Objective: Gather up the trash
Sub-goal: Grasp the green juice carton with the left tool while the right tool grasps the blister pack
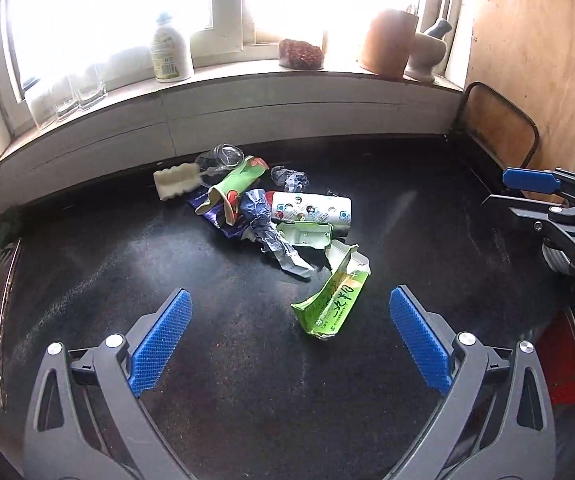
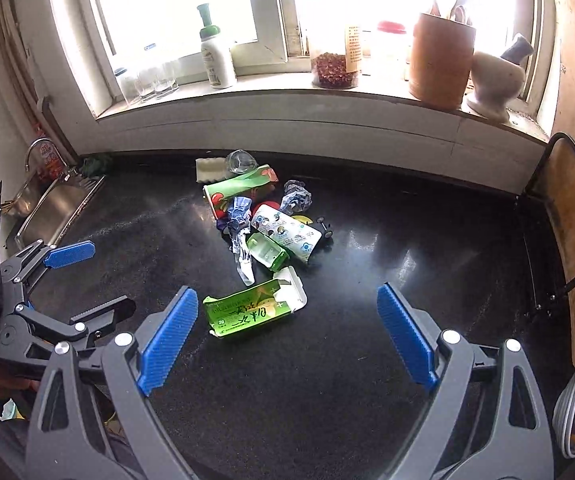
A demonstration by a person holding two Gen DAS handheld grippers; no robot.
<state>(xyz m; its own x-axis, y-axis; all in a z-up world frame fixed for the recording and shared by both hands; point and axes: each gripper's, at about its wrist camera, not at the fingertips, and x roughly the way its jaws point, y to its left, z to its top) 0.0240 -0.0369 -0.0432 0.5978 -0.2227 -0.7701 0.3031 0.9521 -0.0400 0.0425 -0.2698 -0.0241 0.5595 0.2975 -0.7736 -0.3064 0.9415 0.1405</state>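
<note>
Hovering over the counter (image 1: 87, 264), left hand-held gripper (image 1: 291, 344) & right hand-held gripper (image 2: 287, 336) both gape wide, holding nothing. Trash pile (image 1: 271, 216) sits mid-counter, green carton (image 2: 255, 308) nearest. Nothing collected yet, I'd say; whole job left.

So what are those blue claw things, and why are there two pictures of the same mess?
They are grippers, tongs a person squeezes by hand. Each carries a camera looking out between its own fingers, so you get two views of one black countertop. The left gripper is wide open and holds nothing; so is the right gripper. Each also shows at the edge of the other's picture. Between them lies a rubbish pile: a torn green cardboard box, a white printed packet, crumpled blue-white wrappers and a white sponge. Nothing is picked up yet.
</note>
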